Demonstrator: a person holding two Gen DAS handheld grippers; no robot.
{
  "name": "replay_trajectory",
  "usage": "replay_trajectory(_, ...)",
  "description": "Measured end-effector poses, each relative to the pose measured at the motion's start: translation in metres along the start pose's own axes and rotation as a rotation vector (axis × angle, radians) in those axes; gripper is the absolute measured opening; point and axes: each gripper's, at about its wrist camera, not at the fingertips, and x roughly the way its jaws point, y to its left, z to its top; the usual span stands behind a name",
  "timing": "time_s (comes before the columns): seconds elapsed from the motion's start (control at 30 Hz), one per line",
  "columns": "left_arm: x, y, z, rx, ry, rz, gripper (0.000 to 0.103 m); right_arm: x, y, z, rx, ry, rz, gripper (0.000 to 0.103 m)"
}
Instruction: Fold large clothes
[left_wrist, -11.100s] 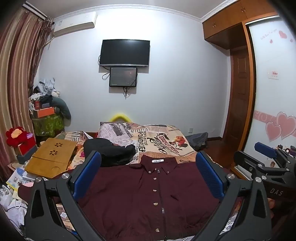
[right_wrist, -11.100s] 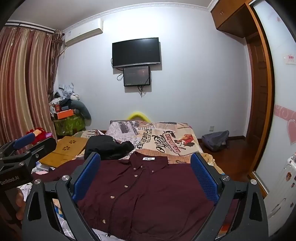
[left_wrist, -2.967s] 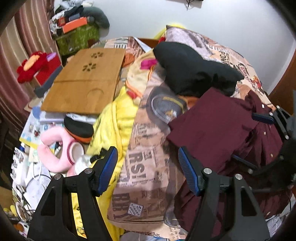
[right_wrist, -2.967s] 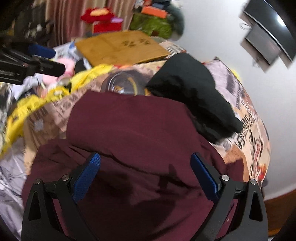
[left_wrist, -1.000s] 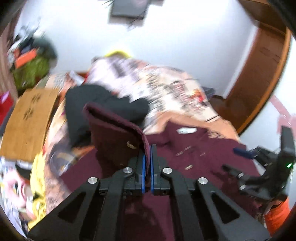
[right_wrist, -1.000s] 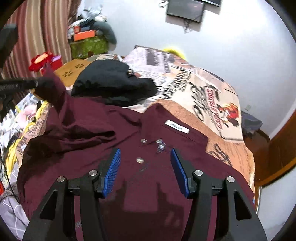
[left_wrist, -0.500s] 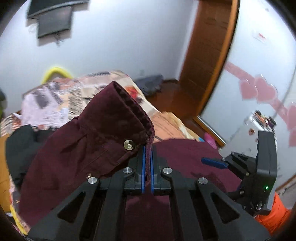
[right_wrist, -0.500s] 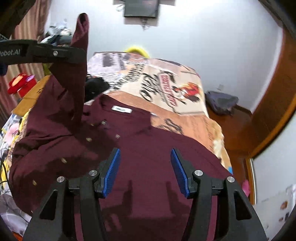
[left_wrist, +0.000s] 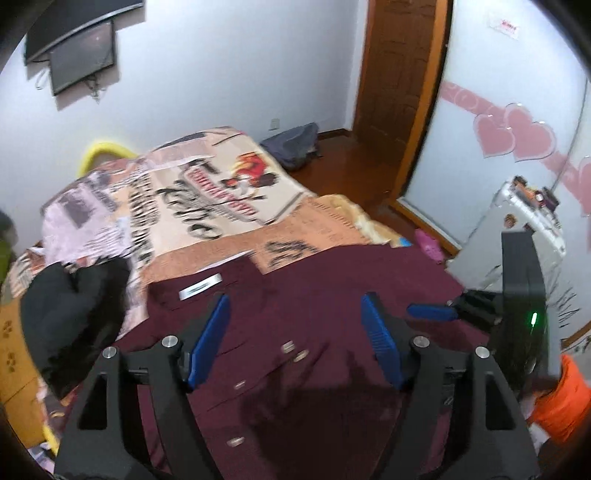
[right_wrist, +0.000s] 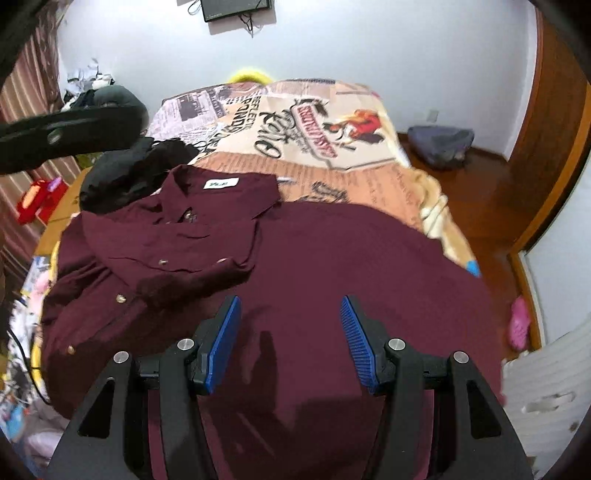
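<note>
In your left wrist view, your left gripper (left_wrist: 295, 336) fills the bottom of the frame with its jaws opening; nothing sits between the blue pads (left_wrist: 208, 341), which hang above the cloth without pressing on it. Under them lies the shirt (left_wrist: 314, 369), dark red, spread across the lower middle of the frame with small buttons (left_wrist: 291, 347) showing between the fingers. Your right gripper (left_wrist: 430, 312) comes in from the right edge over the shirt's far side, a green light glowing on its black body; from here you can see only one blue fingertip.

In the right wrist view, your right gripper (right_wrist: 290, 341) sits at the bottom centre, jaws parted about halfway and holding nothing, above the broad flat part of the shirt (right_wrist: 351, 277). Just beyond, in the left half of the frame, one sleeve (right_wrist: 166, 254) lies folded across the shirt's front below the collar (right_wrist: 221, 188) with its white label. A black garment (right_wrist: 129, 173) lies touching the shirt at its upper left corner. A blurred black bar of your left gripper (right_wrist: 66, 133) crosses the upper left of the frame.

Farther off, the printed bedspread (right_wrist: 306, 129) covers the bed up to the white wall (right_wrist: 369, 44), where a screen (right_wrist: 236, 9) hangs at the top edge. A grey bag (right_wrist: 441, 144) lies on the wooden floor at the upper right.
</note>
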Motion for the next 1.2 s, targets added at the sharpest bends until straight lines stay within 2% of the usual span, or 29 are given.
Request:
replay_trajectory(0.17, -0.017, 0.057, -0.042, -0.008, 0.066, 0.165, 0.075, 0.02, 0.02, 0.008, 0.021, 0.069, 0.099, 0.052)
replay_trajectory(0.33, -0.041, 0.117, -0.092, -0.055, 0.151, 0.289, 0.075, 0.047, 0.038, 0.01, 0.073, 0.149, 0.217, 0.052)
replay_trajectory(0.43, -0.058, 0.148, -0.122, -0.083, 0.186, 0.351, 0.075, 0.065, 0.045, 0.013, 0.119, 0.183, 0.223, 0.052)
replay_trajectory(0.5, -0.066, 0.167, -0.142, -0.115, 0.201, 0.358, 0.076, 0.076, 0.045, 0.016, 0.164, 0.193, 0.206, 0.052)
replay_trajectory(0.6, -0.071, 0.186, -0.176, -0.164, 0.232, 0.365, 0.078, 0.086, 0.042, 0.02, 0.236, 0.175, 0.196, 0.052)
replay_trajectory(0.77, -0.049, 0.198, -0.229, -0.241, 0.32, 0.318, 0.078, 0.097, 0.044, 0.027, 0.28, 0.153, 0.136, 0.051)
replay_trajectory(0.8, -0.044, 0.197, -0.237, -0.241, 0.338, 0.314, 0.078, 0.097, 0.045, 0.027, 0.275, 0.147, 0.113, 0.047)
replay_trajectory(0.83, -0.037, 0.195, -0.245, -0.236, 0.354, 0.312, 0.078, 0.098, 0.046, 0.028, 0.268, 0.145, 0.091, 0.037)
replay_trajectory(0.9, -0.025, 0.19, -0.254, -0.219, 0.371, 0.332, 0.079, 0.097, 0.045, 0.03, 0.254, 0.147, 0.088, 0.029)
replay_trajectory(0.97, -0.017, 0.189, -0.26, -0.209, 0.379, 0.388, 0.078, 0.09, 0.044, 0.035, 0.238, 0.128, 0.07, 0.01)
replay_trajectory(1.1, -0.014, 0.192, -0.262, -0.211, 0.347, 0.478, 0.078, 0.054, 0.038, 0.056, 0.23, 0.02, 0.107, 0.009)
replay_trajectory(1.2, -0.027, 0.189, -0.258, -0.205, 0.277, 0.478, 0.059, 0.009, 0.039, 0.076, 0.197, -0.104, 0.109, 0.008)
